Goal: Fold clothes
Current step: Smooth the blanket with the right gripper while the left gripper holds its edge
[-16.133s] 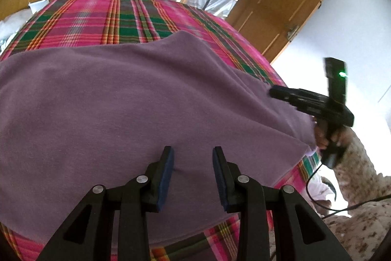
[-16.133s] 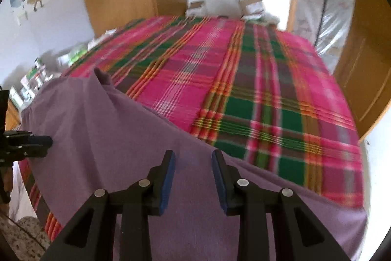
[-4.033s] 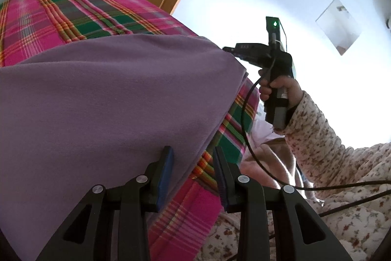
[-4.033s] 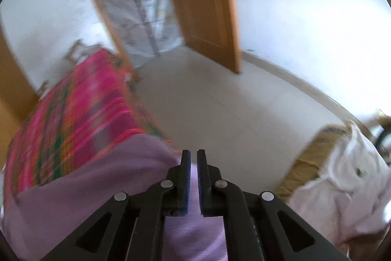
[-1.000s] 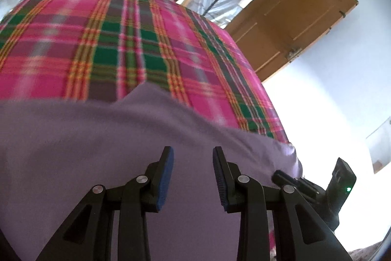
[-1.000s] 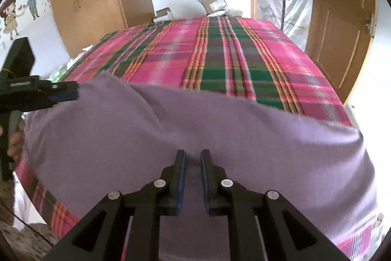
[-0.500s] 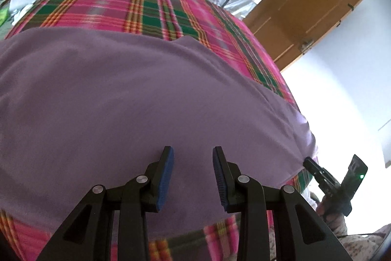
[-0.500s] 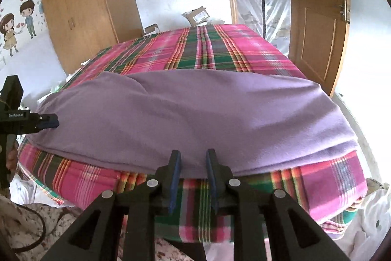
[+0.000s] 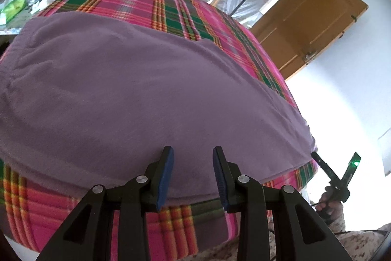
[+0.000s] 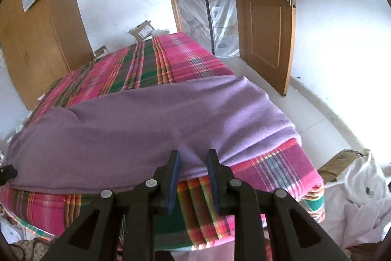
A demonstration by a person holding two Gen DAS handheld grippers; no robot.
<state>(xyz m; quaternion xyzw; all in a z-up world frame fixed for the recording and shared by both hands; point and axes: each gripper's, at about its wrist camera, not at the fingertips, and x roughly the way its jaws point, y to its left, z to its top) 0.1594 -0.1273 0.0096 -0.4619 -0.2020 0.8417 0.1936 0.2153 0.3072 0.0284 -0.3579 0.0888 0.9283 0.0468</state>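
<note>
Purple fleece: the purple garment (image 9: 136,89) is lying spread flat across the near end of the bed, its near edge running along the mattress edge.
Bedcover: a pink-and-green plaid blanket (image 9: 171,6) is showing bare on the far half of the bed and hanging down the near side under the garment.
Left gripper: the left gripper (image 9: 193,173) is hovering over the garment's near edge with its blue-padded fingers spread wide, nothing between them.
Right gripper: the right gripper (image 10: 191,175) is sitting at the near hem towards the right corner, fingers parted. A small bunch of purple cloth is rising in the gap, but whether the pads are touching it I cannot tell.
Far right, left camera: the right gripper is seen again past the garment's right corner, a green light glowing on it, held by a hand (image 9: 328,202) in a floral sleeve.
Room: a wooden door (image 10: 266,14) is standing open on the right, a wooden wardrobe (image 10: 39,40) at the far left.
</note>
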